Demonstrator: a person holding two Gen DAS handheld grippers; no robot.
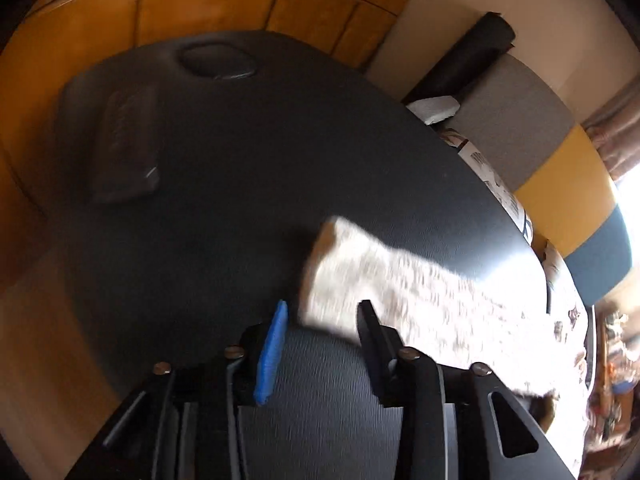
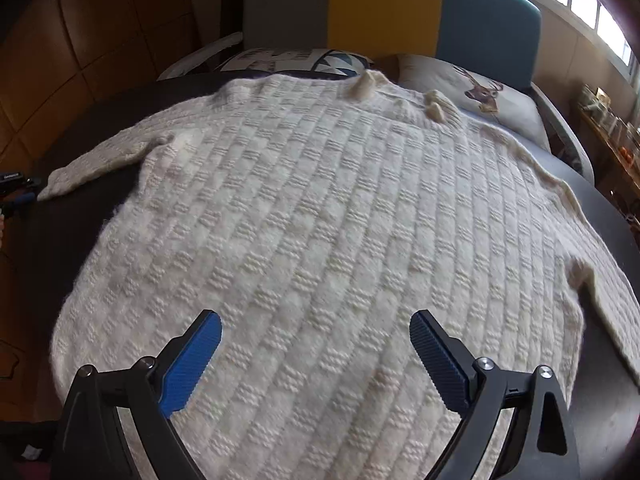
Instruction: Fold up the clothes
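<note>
Lying flat on the desk (image 2: 624,420), soft limp sweater (image 2: 312,220); best gripped at cuff (image 1: 328,248); left gripper (image 1: 320,316) part-open, right gripper (image 2: 316,332) wide, both empty

Both claws (image 1: 322,310) (image 2: 316,334) agape, empty.

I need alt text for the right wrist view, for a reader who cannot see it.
A cream knitted sweater lies spread flat on a dark table. The open right gripper hovers above its lower part, with pillows and a headboard behind.

Black grippers (image 2: 316,360), blue ribbed pads (image 2: 192,364)
</note>
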